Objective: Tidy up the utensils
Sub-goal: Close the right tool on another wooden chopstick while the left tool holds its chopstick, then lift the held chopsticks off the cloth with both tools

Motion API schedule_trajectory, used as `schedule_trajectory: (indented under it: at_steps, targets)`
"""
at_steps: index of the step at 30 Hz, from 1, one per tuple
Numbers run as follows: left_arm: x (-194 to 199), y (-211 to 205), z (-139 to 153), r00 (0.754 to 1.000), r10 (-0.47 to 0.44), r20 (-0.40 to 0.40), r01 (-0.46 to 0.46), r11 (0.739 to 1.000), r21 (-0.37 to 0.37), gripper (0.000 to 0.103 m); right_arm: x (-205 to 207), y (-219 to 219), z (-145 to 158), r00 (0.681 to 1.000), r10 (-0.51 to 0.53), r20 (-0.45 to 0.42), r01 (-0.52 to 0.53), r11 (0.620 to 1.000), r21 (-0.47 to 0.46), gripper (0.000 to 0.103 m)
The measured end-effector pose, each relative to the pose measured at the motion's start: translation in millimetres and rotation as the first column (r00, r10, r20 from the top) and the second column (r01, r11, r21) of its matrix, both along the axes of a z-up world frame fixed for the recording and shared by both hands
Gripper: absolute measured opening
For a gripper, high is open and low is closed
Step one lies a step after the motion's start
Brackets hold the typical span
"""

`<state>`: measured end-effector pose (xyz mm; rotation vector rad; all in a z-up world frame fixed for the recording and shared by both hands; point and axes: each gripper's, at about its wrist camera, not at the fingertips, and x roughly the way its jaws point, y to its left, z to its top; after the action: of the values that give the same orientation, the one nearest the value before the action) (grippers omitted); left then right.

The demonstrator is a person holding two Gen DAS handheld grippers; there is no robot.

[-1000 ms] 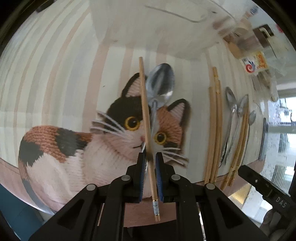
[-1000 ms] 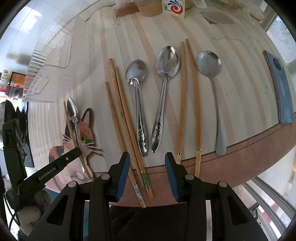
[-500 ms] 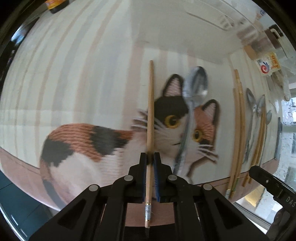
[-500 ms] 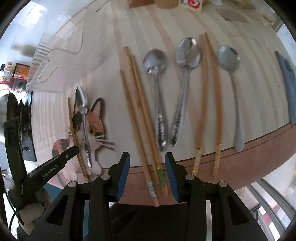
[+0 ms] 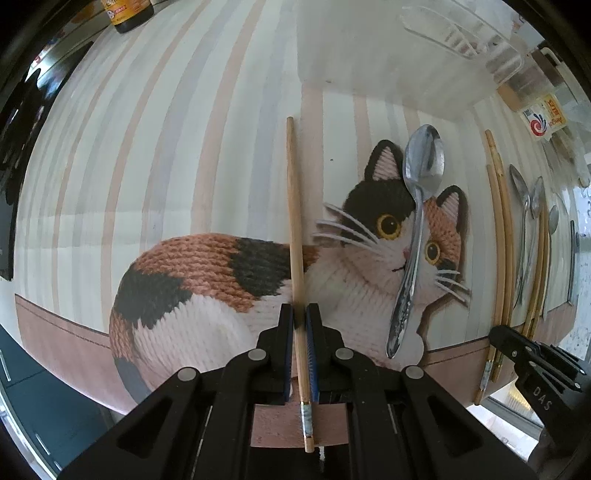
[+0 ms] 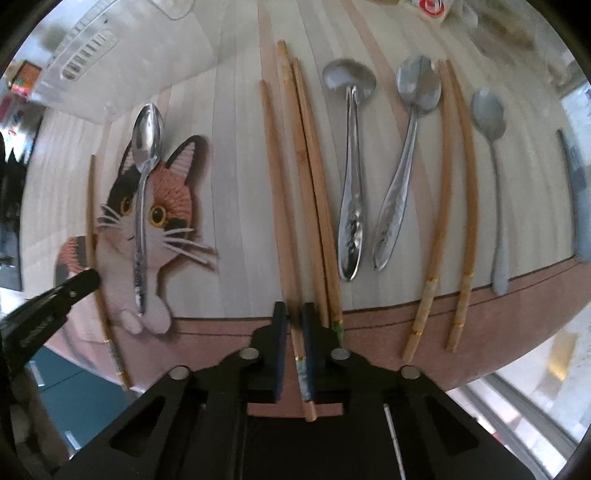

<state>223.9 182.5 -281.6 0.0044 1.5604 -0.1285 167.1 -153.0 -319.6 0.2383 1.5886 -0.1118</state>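
**Non-task items in view**

Pale striped cloth covers the tabletop, printed with a knitted-look calico cat. A clear plastic tray stands at the far side. A dark brown bottle sits at the far left. A white red-logo packet lies far right. A flat grey-blue slab lies near the right edge.

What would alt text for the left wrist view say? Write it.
The left gripper is closed on a wooden chopstick lying over a striped tablecloth printed with a calico cat. A metal spoon lies across the cat's face, with more chopsticks and spoons to the right.
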Motion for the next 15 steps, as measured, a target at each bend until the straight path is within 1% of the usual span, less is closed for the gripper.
schedule_trajectory:
  at_steps: [2,3,4,6,7,8,9,11,15]
  targets:
    - [1,2,1,1.0,-0.001,0.001,0.001,1.0,-0.004,0.005,-2,6,0,1.0,0.012,0.003,-0.012,1.0,-0.015,0.007]
    - [2,7,2,1.0,-0.004,0.002,0.004,1.0,-0.006,0.005,-3,10,0,1.0,0.015,-0.002,-0.015,1.0,0.004,0.007]
    - [5,0,2,1.0,-0.006,0.002,0.006,1.0,-0.005,0.005,-4,19,0,1.0,0.017,-0.011,-0.017,1.0,0.02,0.007]
    - [3,4,2,1.0,-0.008,0.005,0.008,1.0,-0.007,0.005,-7,28,0,0.999,0.035,-0.019,-0.034,0.999,0.025,0.007]
    - [6,-1,0,1.0,-0.011,0.005,0.011,1.0,-0.004,0.005,-8,33,0,0.999,0.04,-0.017,-0.04,0.999,0.015,0.007]
    - [2,-3,7,1.0,-0.014,0.007,0.014,1.0,0.0,0.006,-9,37,0,0.999,0.041,-0.015,-0.041,0.999,-0.002,0.007]
    - [4,-11,7,1.0,-0.019,0.008,0.019,1.0,0.006,0.006,-9,41,1,0.999,0.038,-0.014,-0.039,0.999,-0.013,0.007]
    - [4,-36,1,0.999,-0.032,0.011,0.031,0.999,0.022,0.007,-7,46,1,1.0,0.028,-0.01,-0.028,0.999,-0.038,0.007]
    - [5,-50,5,0.999,-0.043,0.012,0.043,0.998,0.035,0.007,3,63,2,0.999,0.052,-0.009,-0.053,0.994,-0.1,0.007]
